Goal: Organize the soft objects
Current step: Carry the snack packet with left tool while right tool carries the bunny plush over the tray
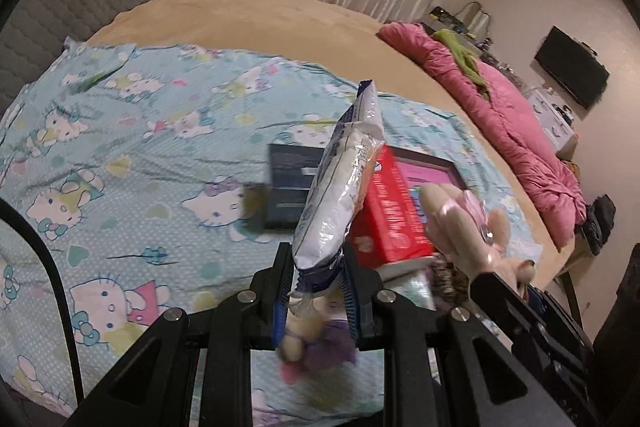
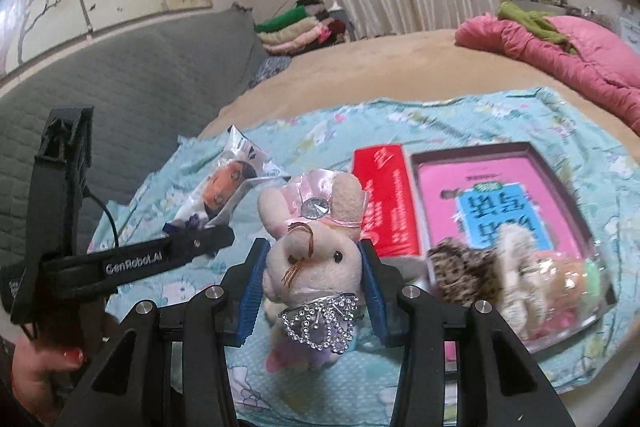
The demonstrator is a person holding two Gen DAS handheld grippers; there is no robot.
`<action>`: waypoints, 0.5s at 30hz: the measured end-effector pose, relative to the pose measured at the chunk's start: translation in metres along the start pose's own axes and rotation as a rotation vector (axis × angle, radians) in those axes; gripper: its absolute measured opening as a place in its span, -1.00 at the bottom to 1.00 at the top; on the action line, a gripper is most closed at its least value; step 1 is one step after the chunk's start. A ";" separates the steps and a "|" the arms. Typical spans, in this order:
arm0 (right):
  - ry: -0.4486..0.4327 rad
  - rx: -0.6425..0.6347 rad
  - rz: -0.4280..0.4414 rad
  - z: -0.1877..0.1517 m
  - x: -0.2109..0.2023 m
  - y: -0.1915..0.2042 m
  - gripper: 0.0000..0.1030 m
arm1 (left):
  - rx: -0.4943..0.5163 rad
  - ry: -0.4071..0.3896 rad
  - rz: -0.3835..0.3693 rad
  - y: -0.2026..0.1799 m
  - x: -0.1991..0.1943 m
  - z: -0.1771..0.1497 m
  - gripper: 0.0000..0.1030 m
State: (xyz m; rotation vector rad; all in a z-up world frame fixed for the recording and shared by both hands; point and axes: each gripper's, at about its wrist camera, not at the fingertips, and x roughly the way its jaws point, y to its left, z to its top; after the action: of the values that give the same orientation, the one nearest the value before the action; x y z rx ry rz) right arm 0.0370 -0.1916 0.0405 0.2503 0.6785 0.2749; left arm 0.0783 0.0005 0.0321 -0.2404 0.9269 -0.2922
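Bed: blue cartoon-print sheet spread under both my grippers, a pink quilt bunched far beyond them.
Left gripper: fingers clamped on the bottom seam of a white plastic packet, which stands up past the tips.
Right gripper: fingers pressed on both sides of the pink plush bunny, lifted clear of the sheet.
Risk: I'd say the slick packet could slide out; I'm only pinching its edge.
Obstacles: red box and an open box with a pink book, just right of my right fingers; clutter crowds its near end.
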 end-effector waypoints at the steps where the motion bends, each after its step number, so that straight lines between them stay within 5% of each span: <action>1: -0.010 0.003 -0.002 0.002 -0.006 -0.003 -0.11 | 0.013 -0.003 -0.006 -0.008 -0.003 0.001 -0.54; 15: -0.127 0.106 -0.109 0.018 -0.066 -0.066 -0.11 | 0.123 0.023 -0.071 -0.085 -0.007 -0.008 -0.54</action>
State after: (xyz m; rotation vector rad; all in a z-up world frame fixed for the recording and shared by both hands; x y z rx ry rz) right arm 0.0109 -0.2772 0.0718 0.3280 0.5793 0.1180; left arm 0.0557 -0.0767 0.0603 -0.1568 0.9205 -0.4169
